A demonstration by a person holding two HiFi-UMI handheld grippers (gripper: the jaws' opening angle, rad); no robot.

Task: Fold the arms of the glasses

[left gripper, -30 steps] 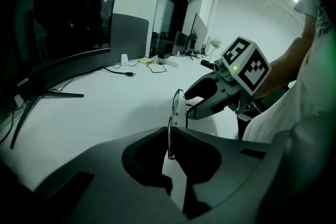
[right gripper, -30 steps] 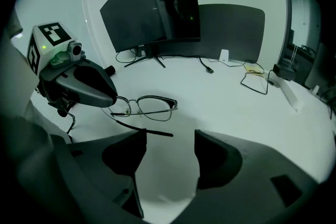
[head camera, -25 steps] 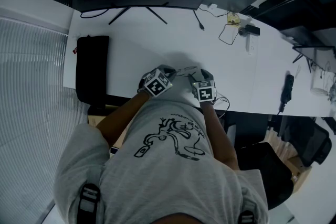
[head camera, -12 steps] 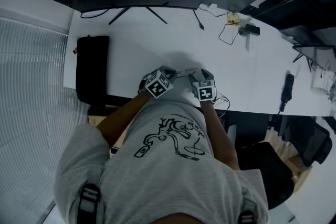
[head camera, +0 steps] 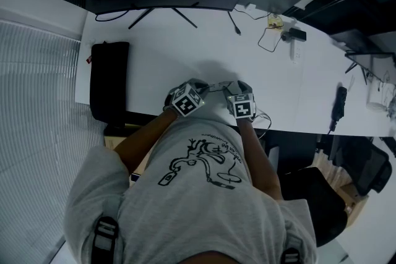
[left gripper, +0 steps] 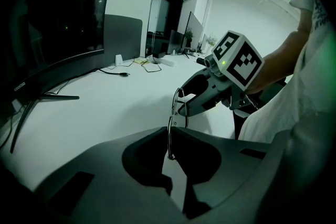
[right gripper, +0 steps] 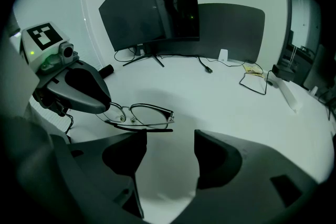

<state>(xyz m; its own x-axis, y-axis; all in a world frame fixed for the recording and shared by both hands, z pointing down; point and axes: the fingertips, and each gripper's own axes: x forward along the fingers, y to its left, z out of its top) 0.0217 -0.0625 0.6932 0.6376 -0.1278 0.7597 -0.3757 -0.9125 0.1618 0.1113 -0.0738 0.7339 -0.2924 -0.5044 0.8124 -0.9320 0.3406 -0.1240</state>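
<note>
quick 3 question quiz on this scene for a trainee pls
1. True or false: the right gripper has its jaws apart.
2. Which gripper holds the glasses? A) left gripper B) right gripper C) both
3. What colour is the desk under them?
Key: 1 true; 2 A; 3 white

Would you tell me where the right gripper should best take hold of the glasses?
Probably the dark arm running below the lenses, coming from the glasses' free end, since the left gripper clamps the other end. The right gripper's open jaws face that thin, nearly level bar.
</note>
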